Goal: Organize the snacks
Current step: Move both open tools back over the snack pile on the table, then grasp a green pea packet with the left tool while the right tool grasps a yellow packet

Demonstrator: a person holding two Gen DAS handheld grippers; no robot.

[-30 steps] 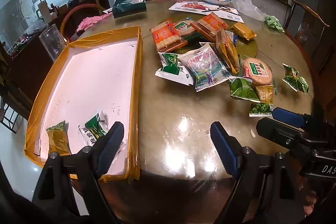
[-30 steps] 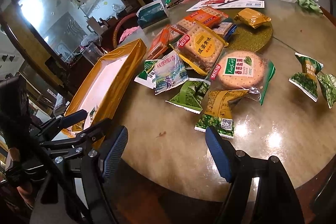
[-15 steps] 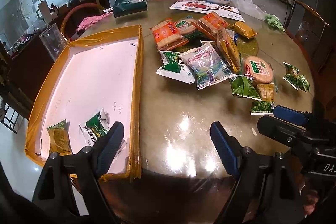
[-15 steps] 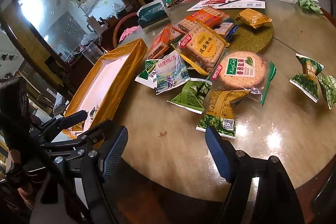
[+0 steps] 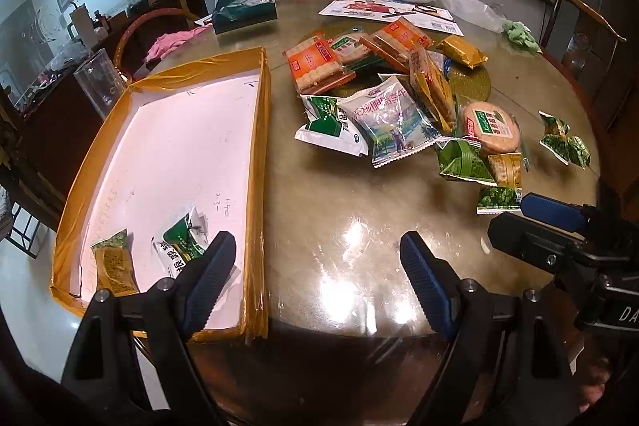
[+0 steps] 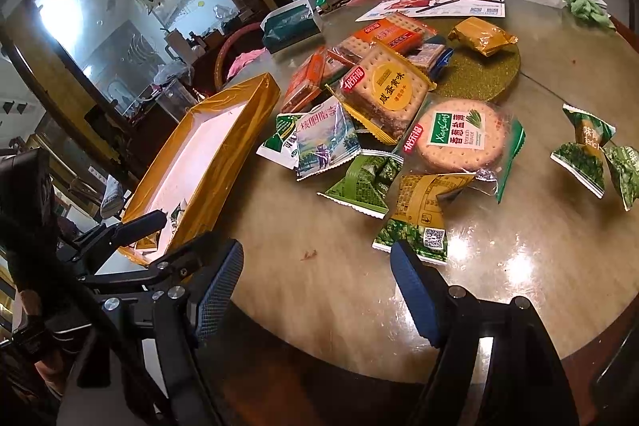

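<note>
A pile of snack packets lies on the round table: orange cracker packs [image 5: 315, 66], a pale blue packet [image 5: 393, 118], a round biscuit pack [image 6: 459, 134], green packets [image 6: 359, 182] and a yellow-green packet [image 6: 423, 214]. A yellow-rimmed tray [image 5: 257, 146] at the left holds a green packet [image 5: 181, 242] and a yellow packet [image 5: 116, 264]. My left gripper [image 5: 315, 278] is open and empty, near the table's front edge beside the tray. My right gripper [image 6: 315, 290] is open and empty, just short of the yellow-green packet.
Two green packets [image 6: 591, 154] lie apart at the right. A gold round mat [image 6: 479, 74], papers [image 5: 391, 10], a green box [image 5: 243, 10], bottles and a bowl stand at the far side. A wooden chair [image 5: 583, 26] stands at the right.
Both grippers have drifted slightly back from the pile, so the snacks look a little farther away. Both stay open and empty.
</note>
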